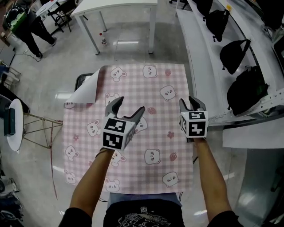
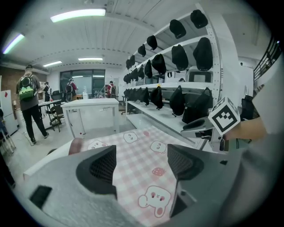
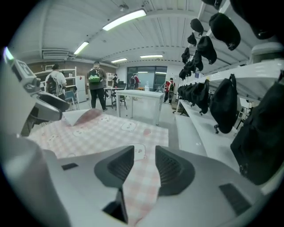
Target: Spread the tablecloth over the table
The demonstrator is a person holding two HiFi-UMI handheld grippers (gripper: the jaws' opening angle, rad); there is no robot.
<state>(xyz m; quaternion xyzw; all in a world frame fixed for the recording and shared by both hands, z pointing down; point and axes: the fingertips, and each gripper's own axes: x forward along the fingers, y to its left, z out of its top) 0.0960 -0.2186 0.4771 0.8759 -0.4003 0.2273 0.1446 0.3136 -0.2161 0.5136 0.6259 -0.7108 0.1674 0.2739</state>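
A pink checked tablecloth (image 1: 156, 133) printed with bears and strawberries lies flat over the table. Its far-left corner (image 1: 86, 88) is folded back and shows the white underside. My left gripper (image 1: 130, 105) hovers over the middle of the cloth, jaws wide apart and empty; the left gripper view shows only cloth (image 2: 137, 150) through the gap of the left gripper (image 2: 142, 162). My right gripper (image 1: 188, 102) is at the cloth's right edge. In the right gripper view the right gripper (image 3: 144, 165) has its jaws parted, with a strip of cloth (image 3: 143, 181) in the gap and the pads off it.
A long white shelf (image 1: 202, 62) with black bags (image 1: 233, 53) runs close along the table's right side. A white table (image 1: 116, 6) and a small bottle (image 1: 103, 40) stand beyond the far edge. A person (image 1: 26, 24) is at the far left, a round white stand (image 1: 15, 126) on the left.
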